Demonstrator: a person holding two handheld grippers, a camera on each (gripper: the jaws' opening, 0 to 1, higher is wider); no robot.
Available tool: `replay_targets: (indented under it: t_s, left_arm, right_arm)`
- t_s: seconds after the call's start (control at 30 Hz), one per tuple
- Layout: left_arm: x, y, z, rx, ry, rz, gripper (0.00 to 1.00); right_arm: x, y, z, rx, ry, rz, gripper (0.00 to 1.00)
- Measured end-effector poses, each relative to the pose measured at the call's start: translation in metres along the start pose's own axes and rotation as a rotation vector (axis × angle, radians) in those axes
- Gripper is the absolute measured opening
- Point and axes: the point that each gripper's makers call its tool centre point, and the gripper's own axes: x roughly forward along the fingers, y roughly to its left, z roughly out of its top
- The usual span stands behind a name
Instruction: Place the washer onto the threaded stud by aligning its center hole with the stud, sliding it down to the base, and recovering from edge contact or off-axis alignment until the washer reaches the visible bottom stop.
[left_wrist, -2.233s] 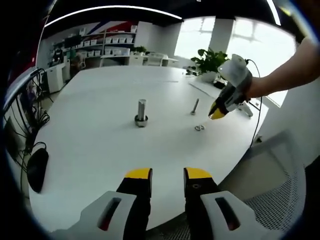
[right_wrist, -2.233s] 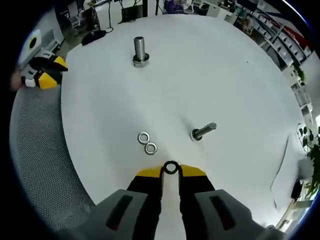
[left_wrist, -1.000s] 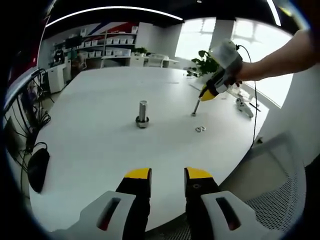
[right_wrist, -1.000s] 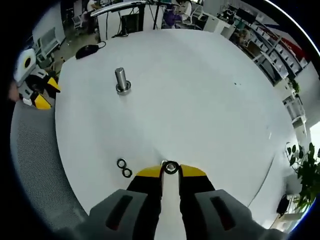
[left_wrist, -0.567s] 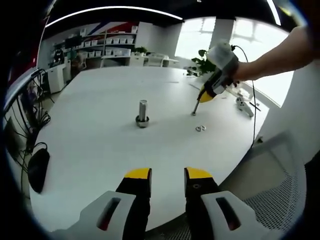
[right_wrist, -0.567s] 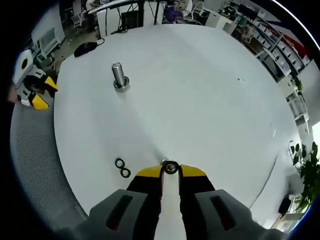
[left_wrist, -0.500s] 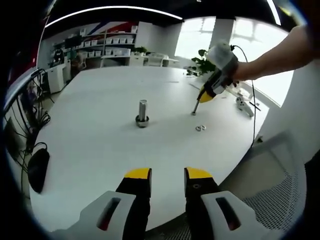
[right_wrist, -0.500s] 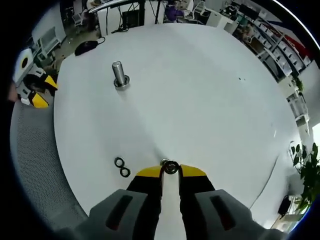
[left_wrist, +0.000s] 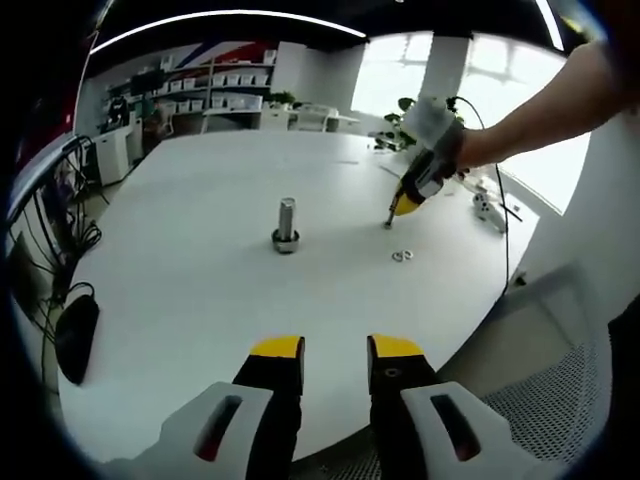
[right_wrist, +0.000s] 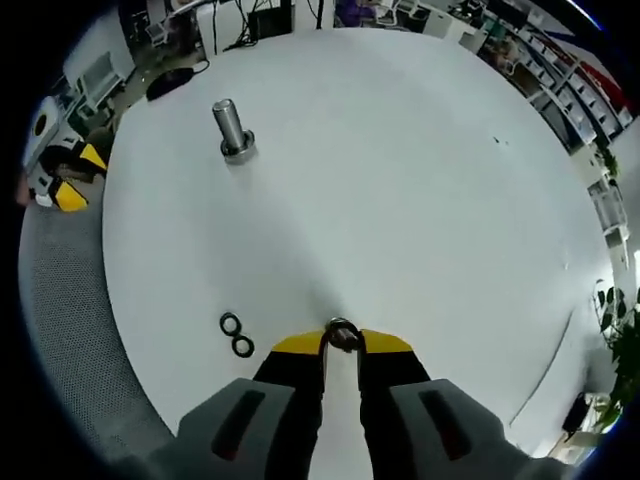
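Note:
A thin threaded stud (left_wrist: 388, 222) stands on the white round table (left_wrist: 200, 290), right of centre. My right gripper (left_wrist: 404, 207) comes down on its top, shut on a small metal washer (right_wrist: 342, 334). In the right gripper view the washer sits between the yellow jaw tips and hides the stud beneath it. Two spare washers (left_wrist: 400, 256) lie side by side on the table close by, also seen as spare washers (right_wrist: 236, 335). My left gripper (left_wrist: 335, 356) hovers open at the near table edge, holding nothing; it appears as the left gripper (right_wrist: 58, 172) at the far left.
A thicker upright bolt on a nut base (left_wrist: 286, 226) stands mid-table, also the thicker bolt (right_wrist: 232, 129). A black mouse (left_wrist: 75, 338) lies at the left edge. A mesh chair (left_wrist: 560, 400) sits under the right side. A person's arm (left_wrist: 530, 110) reaches in from the right.
My right gripper carried the washer away from the two spare washers to the thin stud and has come lower onto its top. The left gripper has stayed put.

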Motion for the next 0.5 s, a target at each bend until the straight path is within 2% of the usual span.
replay_targets:
  t_s: [0.07,0.5]
  left_arm:
    - [0.002,0.001,-0.005,0.004,0.028,0.007,0.25]
    - [0.000,0.002,-0.001,-0.001,0.007,0.014,0.23]
  right_arm:
    - [0.003,0.001,-0.001,0.006,0.005,0.003,0.14]
    - [0.012,0.006,-0.002,0.020,0.008,0.021,0.15]
